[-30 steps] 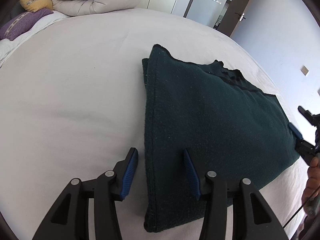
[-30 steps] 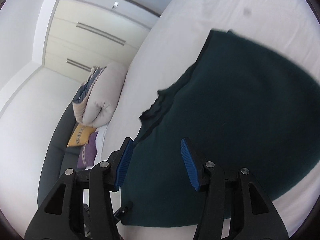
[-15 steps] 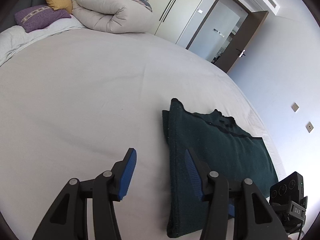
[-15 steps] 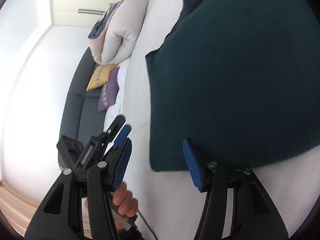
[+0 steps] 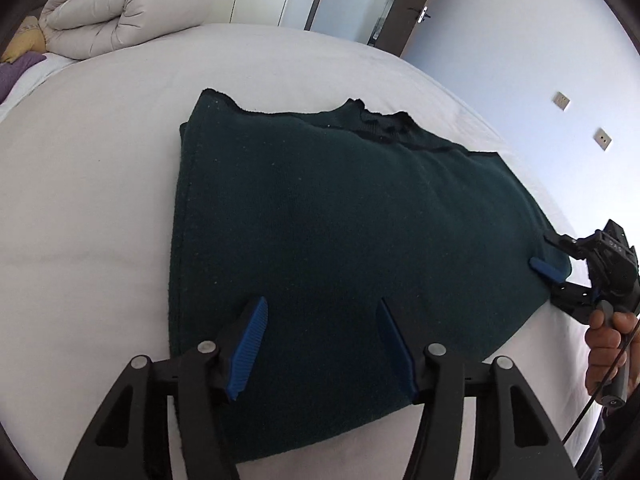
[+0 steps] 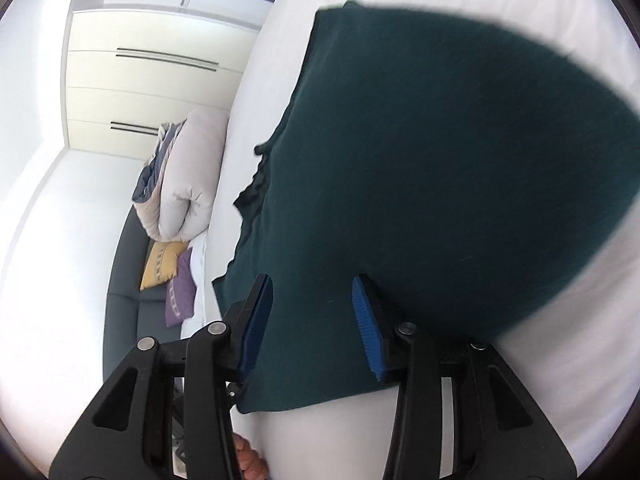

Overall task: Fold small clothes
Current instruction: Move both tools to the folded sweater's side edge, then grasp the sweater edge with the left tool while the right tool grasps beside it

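The dark green knitted garment (image 5: 340,240), already folded, lies flat on the white bed sheet (image 5: 100,200), well short of the rolled beige duvet (image 5: 120,12); the left gripper (image 5: 320,344) hangs released over the hem nearest it, and the right gripper (image 6: 312,320) stands spread at the garment's far side edge; closing too shallow could catch one layer only and peel the fold open; only the left view shows both tools, only the right the purple cushion (image 6: 180,294).
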Motion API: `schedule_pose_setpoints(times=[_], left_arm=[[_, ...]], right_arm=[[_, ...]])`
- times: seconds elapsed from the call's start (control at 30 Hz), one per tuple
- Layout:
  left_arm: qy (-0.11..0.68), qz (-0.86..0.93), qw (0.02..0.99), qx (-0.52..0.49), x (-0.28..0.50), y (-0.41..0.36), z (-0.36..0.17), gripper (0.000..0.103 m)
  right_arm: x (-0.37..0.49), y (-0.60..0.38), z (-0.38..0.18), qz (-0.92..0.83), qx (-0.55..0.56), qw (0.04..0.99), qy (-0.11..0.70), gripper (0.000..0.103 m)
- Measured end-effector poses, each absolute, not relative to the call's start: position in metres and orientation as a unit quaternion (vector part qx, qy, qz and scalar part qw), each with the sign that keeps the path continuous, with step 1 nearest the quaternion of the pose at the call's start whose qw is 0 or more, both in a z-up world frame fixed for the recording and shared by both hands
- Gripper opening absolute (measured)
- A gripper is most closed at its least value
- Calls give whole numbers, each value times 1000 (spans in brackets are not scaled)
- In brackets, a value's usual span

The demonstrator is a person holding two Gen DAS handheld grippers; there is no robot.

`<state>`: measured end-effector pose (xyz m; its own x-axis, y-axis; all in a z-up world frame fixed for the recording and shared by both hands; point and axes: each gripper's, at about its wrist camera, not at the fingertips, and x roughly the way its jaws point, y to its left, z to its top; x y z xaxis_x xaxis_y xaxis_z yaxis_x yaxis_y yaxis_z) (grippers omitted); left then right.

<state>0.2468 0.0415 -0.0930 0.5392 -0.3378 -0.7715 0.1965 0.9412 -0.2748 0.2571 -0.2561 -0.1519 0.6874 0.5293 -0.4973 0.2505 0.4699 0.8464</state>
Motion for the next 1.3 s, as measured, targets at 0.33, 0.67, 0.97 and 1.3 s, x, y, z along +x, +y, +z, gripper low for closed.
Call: schedule_pose_setpoints(times=[0.33,0.67,0.97,1.3], left_arm=[[399,-110,902,-123,233,97,-62,74],[456,-104,873,-140,240,93,-92,32],[451,-89,883,-96,232,81,-91,11],[457,-92,878,-107,225,82,-92,9]], right_arm=[[212,-356,-92,-26,405,846,345,61],[282,-330,-112,-29,231,862,451,28],[251,-323,-95,-46,206,879,428,10],[242,-322,-92,-48,208,876,433,9]])
